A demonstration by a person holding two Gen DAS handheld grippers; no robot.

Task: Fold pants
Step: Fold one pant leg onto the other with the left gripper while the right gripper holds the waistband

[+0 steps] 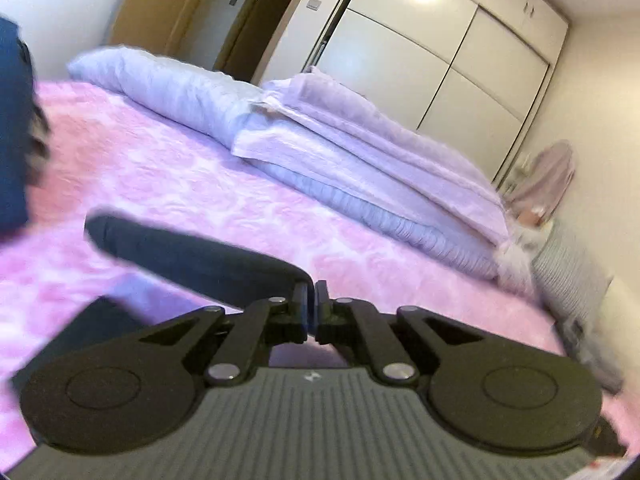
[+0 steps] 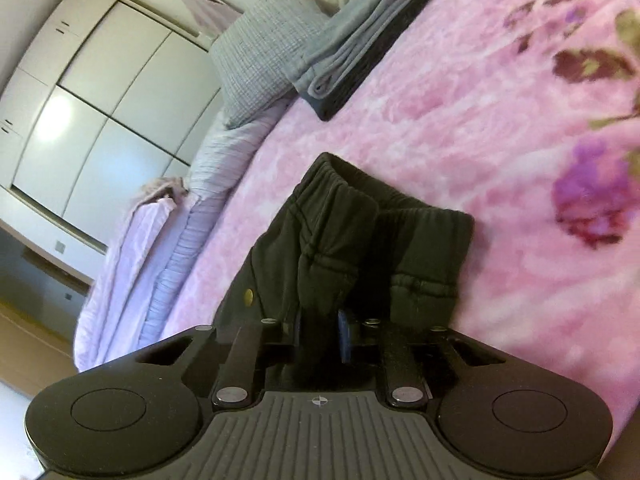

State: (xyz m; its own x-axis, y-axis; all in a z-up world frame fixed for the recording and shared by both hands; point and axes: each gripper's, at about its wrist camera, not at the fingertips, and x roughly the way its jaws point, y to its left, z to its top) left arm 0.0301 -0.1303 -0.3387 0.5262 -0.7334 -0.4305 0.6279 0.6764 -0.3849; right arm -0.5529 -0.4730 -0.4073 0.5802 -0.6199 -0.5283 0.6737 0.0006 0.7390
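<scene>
Black fabric, the pants (image 2: 360, 236), lies bunched on the pink floral blanket (image 2: 480, 120) just ahead of the right gripper (image 2: 320, 332), the elastic waistband and a gathered cuff turned towards the camera; a fold of the dark cloth runs down between the right gripper's fingers, whose blue pads (image 2: 343, 334) press against it on both sides, so this tool is clamped on the pants; in the left wrist view the left gripper (image 1: 311, 304) has its fingers drawn almost together, and an edge of the same dark cloth (image 1: 192, 256) reaches in to the closed tips from the left, pinched there, the rest of it stretching away over the blanket; behind, folded lilac bedding (image 1: 340, 152) is stacked along the far edge of the bed, with white wardrobe doors (image 1: 420, 52) beyond; near the pillow (image 2: 264, 56) in the right wrist view sits a stack of folded grey clothes (image 2: 356, 44), well apart from the pants.
</scene>
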